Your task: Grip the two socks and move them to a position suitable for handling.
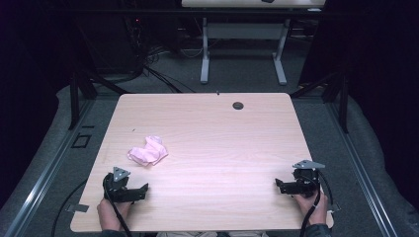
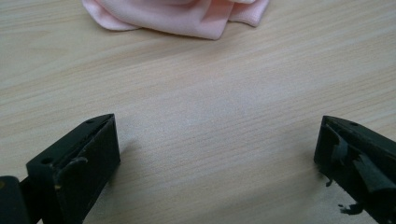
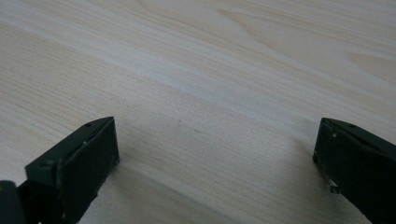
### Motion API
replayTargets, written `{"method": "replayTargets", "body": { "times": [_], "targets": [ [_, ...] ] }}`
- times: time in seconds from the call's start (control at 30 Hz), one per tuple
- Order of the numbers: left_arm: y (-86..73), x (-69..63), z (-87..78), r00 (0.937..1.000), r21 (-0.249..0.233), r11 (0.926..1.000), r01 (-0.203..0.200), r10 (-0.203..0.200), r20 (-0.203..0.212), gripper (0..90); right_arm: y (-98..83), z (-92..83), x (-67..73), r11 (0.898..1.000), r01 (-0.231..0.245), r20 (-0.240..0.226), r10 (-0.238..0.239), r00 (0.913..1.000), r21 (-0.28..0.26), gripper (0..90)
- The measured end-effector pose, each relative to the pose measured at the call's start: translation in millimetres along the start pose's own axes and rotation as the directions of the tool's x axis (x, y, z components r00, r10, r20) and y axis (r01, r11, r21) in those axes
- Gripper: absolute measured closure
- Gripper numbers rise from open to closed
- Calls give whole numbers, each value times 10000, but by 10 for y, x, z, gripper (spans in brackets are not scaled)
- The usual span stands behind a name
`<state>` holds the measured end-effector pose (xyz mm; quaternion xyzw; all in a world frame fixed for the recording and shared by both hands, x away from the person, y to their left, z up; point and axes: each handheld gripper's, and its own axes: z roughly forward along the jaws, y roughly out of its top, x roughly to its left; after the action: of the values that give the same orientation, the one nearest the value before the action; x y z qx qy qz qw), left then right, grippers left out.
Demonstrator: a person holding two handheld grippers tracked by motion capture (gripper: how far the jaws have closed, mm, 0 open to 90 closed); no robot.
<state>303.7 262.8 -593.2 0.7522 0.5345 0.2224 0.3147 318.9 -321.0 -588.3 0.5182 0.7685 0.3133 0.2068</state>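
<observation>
A crumpled pink cloth (image 1: 148,151) lies on the left half of the light wooden table (image 1: 222,133). My left gripper (image 1: 129,190) rests low on the table near the front left, a short way in front of the cloth, held by a hand. In the left gripper view its jaws stand wide apart over bare wood, and the pink cloth (image 2: 182,14) lies ahead at the top edge. My right gripper (image 1: 284,186) sits near the front right edge, far from the cloth. Its jaws are spread wide over bare wood in the right gripper view, with nothing between them.
A round cable hole (image 1: 238,105) sits near the table's far edge. Beyond the table stand a white desk frame (image 1: 242,49) and dark cables on grey carpet. Black stand legs (image 1: 79,94) flank the table on both sides.
</observation>
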Motion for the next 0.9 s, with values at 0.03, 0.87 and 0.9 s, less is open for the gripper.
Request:
{"method": "replayTargets", "body": {
  "times": [0.03,0.87,0.9],
  "targets": [
    [0,0,0,10000,4,10000,3,-3,-7,0,1,1,0,10000,-4,5,4,10000,-6,0],
    [219,74,-99,9961,-444,9952,876,-878,-20,0,3,9,1,10000,-55,44,55,10000,-59,0],
    [219,74,-99,9961,-444,9952,876,-878,-20,0,2,9,2,10000,-53,50,53,10000,-63,0]
  ]
}}
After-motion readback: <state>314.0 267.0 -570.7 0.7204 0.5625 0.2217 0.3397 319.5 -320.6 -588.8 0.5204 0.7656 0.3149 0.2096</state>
